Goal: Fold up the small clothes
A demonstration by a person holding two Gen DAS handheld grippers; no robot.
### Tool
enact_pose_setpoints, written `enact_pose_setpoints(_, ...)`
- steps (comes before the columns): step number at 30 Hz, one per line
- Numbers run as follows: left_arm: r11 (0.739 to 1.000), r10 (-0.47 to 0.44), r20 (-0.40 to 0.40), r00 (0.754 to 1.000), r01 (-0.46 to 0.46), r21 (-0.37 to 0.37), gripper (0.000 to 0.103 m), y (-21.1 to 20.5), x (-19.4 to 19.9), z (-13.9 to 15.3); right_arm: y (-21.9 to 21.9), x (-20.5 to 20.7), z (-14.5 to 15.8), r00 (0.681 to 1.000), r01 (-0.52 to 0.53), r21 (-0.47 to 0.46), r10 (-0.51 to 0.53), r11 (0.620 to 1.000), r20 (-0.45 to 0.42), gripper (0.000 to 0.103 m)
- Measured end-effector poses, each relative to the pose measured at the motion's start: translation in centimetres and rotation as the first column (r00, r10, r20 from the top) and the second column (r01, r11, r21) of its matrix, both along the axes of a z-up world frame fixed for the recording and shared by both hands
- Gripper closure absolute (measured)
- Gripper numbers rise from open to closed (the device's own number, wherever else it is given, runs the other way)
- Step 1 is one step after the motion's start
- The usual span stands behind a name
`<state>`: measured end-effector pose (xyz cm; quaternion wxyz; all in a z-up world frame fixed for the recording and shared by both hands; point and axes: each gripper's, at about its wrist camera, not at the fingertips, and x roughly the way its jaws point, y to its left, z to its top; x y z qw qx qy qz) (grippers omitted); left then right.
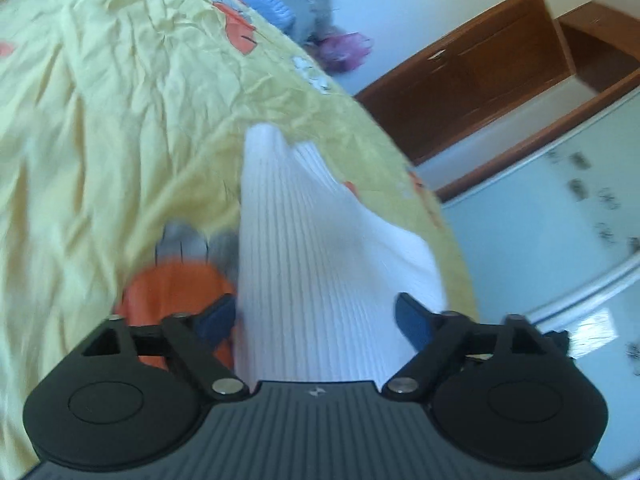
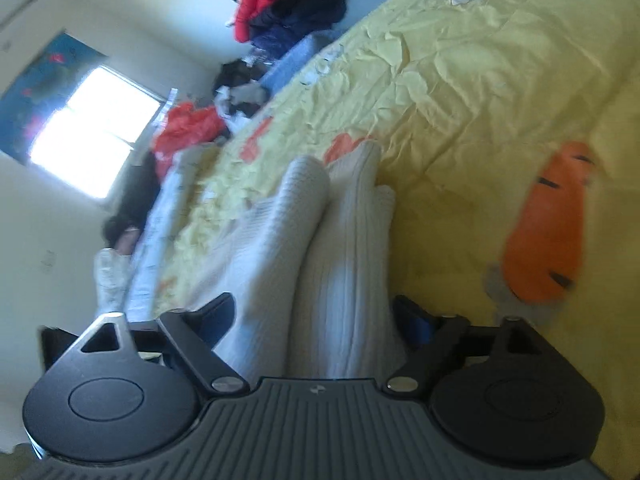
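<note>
A white ribbed knit garment [image 1: 312, 248] lies on the yellow bedsheet [image 1: 120, 120]. In the left wrist view it runs between the fingers of my left gripper [image 1: 316, 320], whose jaws stand wide apart around the cloth. In the right wrist view the same white garment [image 2: 320, 248] is bunched in folds between the fingers of my right gripper [image 2: 312, 320], also spread wide. Whether either gripper pinches the cloth is hidden below the frame.
The yellow sheet [image 2: 480, 80] has orange cartoon prints [image 2: 548, 232]. A pile of red and dark clothes [image 2: 288, 4] sits beyond the bed. A wooden cabinet [image 1: 480, 80] and a white door stand past the bed edge. A bright window [image 2: 96, 132] is at the left.
</note>
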<state>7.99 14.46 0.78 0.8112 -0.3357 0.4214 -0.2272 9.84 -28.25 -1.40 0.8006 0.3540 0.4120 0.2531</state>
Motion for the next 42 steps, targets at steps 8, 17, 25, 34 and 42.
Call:
enact_pose_setpoints(8,0.998,-0.055,-0.066,0.996,0.053,-0.042,0.008,-2.2,-3.0,-2.4,3.2,-3.3,-0.4,0.989,-0.146,-0.099,0.144,0.984,-0.030,0.006)
enact_pose_setpoints(17,0.994,-0.061,0.014,0.998,0.060,0.086,0.048,-2.1,-6.0,1.1,4.1,-5.7,2.5,0.974,-0.215,-0.168,0.224,0.962,0.037,0.046)
enact_pose_setpoints(25,0.974,-0.061,0.081,0.995,0.041,0.223,0.034,-2.7,-9.6,0.1,2.6,-7.7,-0.9,0.988,-0.150,-0.061,0.147,0.987,-0.043,0.022)
enact_pose_setpoints(34,0.788,-0.306,0.376,0.875,0.011,0.615,0.033,-6.3,-17.9,4.2,-0.8,-8.4,6.0,0.990,-0.014,-0.035,0.018,0.999,0.136,0.024)
enact_pose_setpoints(42,0.693,-0.285,0.358,0.889,-0.067,0.718,0.033,-7.8,-16.1,1.8,4.2,-3.2,4.5,0.992,-0.117,-0.184,0.123,0.976,0.023,0.028)
